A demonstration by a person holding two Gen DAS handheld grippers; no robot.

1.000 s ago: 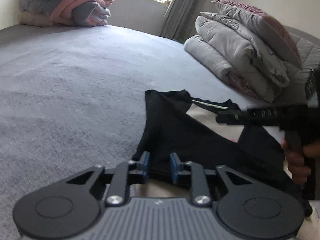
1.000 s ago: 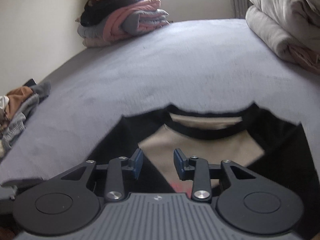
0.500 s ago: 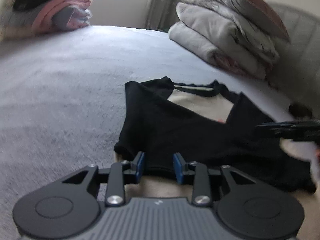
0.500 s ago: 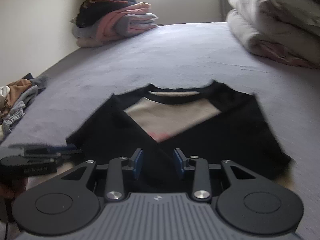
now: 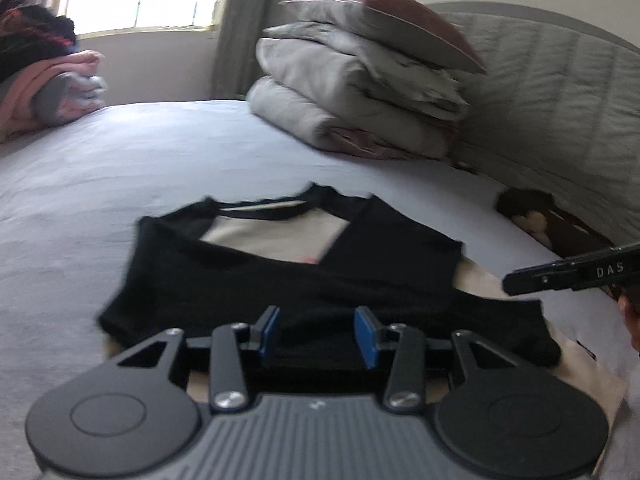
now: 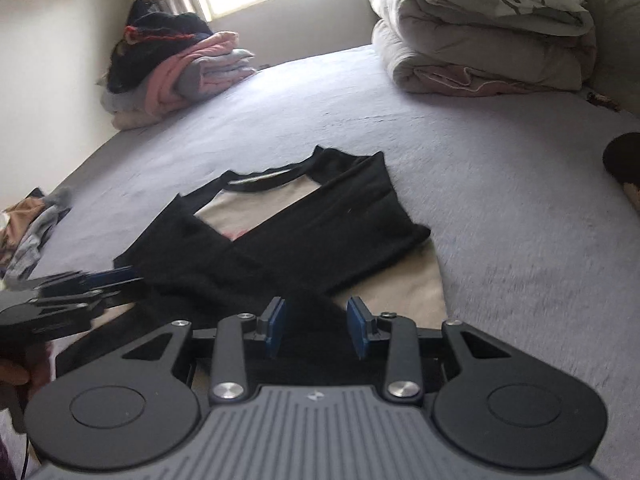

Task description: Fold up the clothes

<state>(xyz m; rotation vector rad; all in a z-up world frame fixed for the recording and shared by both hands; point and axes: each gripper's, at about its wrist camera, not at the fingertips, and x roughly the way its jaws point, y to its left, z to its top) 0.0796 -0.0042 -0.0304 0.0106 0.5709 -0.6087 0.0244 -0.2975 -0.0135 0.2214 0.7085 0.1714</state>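
Observation:
A cream shirt with black raglan sleeves (image 5: 304, 276) lies flat on the grey bed, both sleeves folded across its chest; it also shows in the right wrist view (image 6: 320, 224). My left gripper (image 5: 318, 334) is open and empty, low over the shirt's lower part near its left side. My right gripper (image 6: 316, 330) is open and empty, low over the crossed sleeves near the shirt's bottom right. The right gripper shows at the right edge of the left wrist view (image 5: 568, 276), and the left gripper at the left edge of the right wrist view (image 6: 68, 300).
The grey bed (image 6: 500, 208) spreads all round the shirt. A stack of folded duvets and a pillow (image 5: 360, 92) stands at the head. A pile of folded clothes (image 6: 172, 76) sits at the far corner. Loose clothes (image 6: 28, 228) lie at the left edge.
Both grippers have drawn back from the shirt's upper part toward its lower edge, and both jaws have opened wider. The sleeves now lie crossed over the chest.

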